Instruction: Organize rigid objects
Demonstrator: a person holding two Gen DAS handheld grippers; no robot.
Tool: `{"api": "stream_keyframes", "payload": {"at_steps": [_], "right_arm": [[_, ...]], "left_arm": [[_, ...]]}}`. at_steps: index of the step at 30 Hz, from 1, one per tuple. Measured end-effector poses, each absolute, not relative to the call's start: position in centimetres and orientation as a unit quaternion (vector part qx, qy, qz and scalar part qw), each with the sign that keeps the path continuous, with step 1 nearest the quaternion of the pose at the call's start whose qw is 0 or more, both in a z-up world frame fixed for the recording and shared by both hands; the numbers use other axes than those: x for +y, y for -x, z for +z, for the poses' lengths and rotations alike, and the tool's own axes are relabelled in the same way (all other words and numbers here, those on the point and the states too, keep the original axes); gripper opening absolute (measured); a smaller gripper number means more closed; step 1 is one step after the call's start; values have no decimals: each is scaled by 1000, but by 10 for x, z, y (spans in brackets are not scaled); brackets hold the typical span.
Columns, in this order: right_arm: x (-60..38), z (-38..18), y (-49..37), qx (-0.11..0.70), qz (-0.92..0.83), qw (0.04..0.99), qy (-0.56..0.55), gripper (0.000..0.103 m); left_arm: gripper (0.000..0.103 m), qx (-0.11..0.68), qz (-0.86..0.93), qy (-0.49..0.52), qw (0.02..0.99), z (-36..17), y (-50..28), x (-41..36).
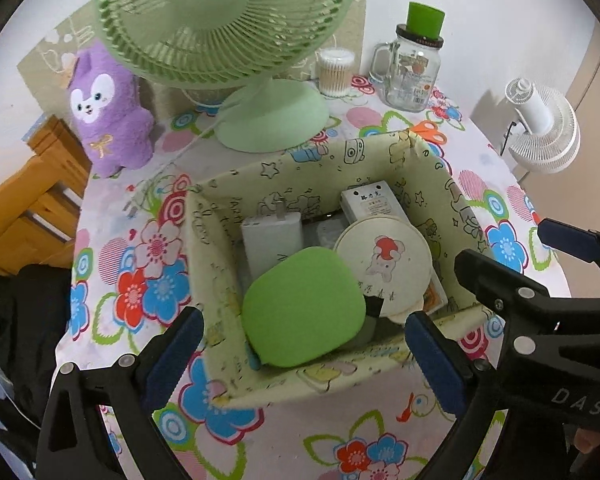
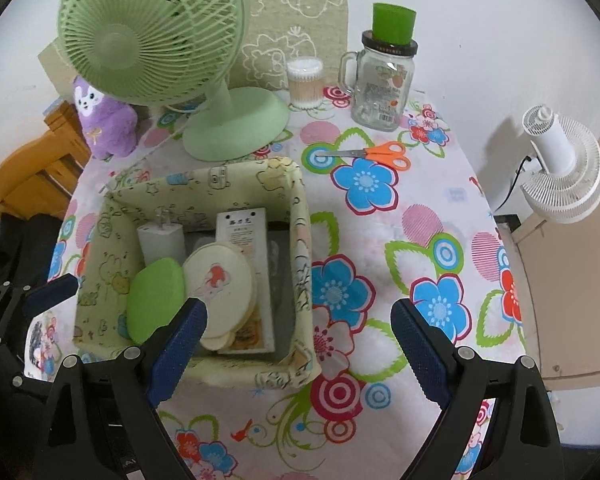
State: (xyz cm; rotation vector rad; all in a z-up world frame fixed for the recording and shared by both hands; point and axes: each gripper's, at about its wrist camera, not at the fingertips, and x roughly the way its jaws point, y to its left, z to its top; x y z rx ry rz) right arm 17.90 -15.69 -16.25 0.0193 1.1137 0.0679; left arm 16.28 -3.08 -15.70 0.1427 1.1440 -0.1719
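Note:
A pale green printed fabric box [image 1: 324,376] [image 2: 204,188] stands on the flowered tablecloth. In it lie a green rounded case [image 1: 300,312] [image 2: 154,296], a round cream case with a cartoon [image 1: 384,264] [image 2: 220,284], a white plug charger [image 1: 272,240] [image 2: 162,240] and a white labelled box [image 1: 370,204] [image 2: 242,228]. My left gripper [image 1: 306,360] hangs open above the box's near wall, gripping nothing. My right gripper [image 2: 300,348] [image 1: 528,256] is open and empty over the box's right corner. Orange scissors [image 2: 380,154] lie beyond the box.
A green desk fan [image 1: 228,20] [image 2: 148,36], a purple plush [image 1: 108,112], a cotton-swab tub [image 2: 305,80] and a glass mug jar with a green lid [image 2: 380,80] line the back. A white fan [image 2: 560,168] hangs at the right. A wooden chair [image 1: 32,200] stands left.

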Motion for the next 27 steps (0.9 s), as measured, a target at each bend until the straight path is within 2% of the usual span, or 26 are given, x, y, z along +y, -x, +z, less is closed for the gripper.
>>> {"api": "stream_keyframes", "payload": {"at_steps": [27], "right_arm": [[-126,-93,-104,469,39,882,7,95]], "left_arm": [[102,483,-56,-26,874,-88,-88,20]]}}
